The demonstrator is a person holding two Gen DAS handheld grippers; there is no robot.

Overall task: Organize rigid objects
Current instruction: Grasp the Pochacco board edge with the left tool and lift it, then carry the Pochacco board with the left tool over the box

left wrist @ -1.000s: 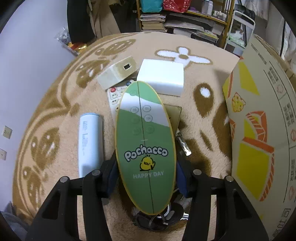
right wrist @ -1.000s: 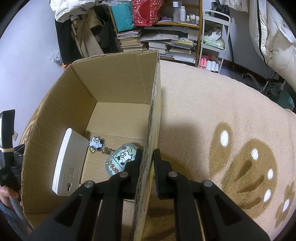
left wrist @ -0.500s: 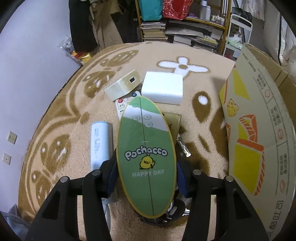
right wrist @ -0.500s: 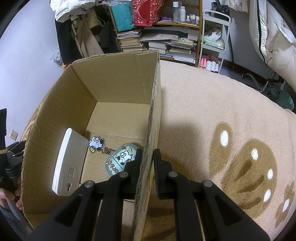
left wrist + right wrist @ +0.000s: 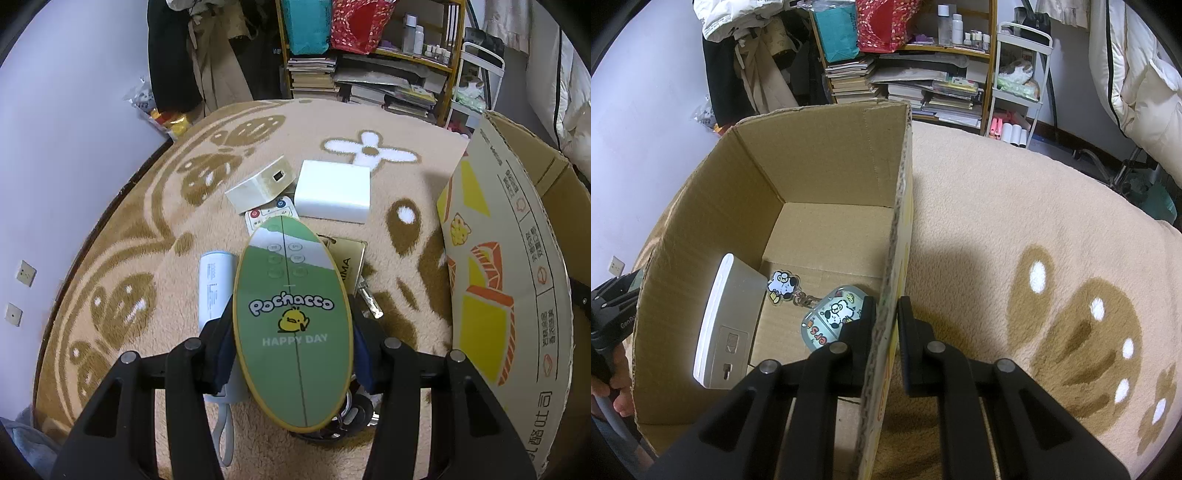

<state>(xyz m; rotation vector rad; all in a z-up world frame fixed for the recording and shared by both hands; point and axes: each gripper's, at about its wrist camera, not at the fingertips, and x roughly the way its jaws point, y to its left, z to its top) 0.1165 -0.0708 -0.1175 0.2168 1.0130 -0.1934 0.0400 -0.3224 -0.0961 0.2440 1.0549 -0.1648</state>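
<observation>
The green oval case (image 5: 293, 321) is being pinched by the left gripper (image 5: 293, 354), long axis pointing forward. The box (image 5: 827, 177), lying to its right, is being clamped at its right wall by the right gripper (image 5: 888, 332).

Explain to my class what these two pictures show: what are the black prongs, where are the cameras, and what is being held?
No robot here: a person holds a hand tool with two jaws in each hand, and a camera on each tool looks along them. In the left view, the left gripper is shut on a green oval fan above a carpet with a white box, a remote and a white tube. In the right view, the right gripper clamps the cardboard box wall; a keyring lies inside.
</observation>
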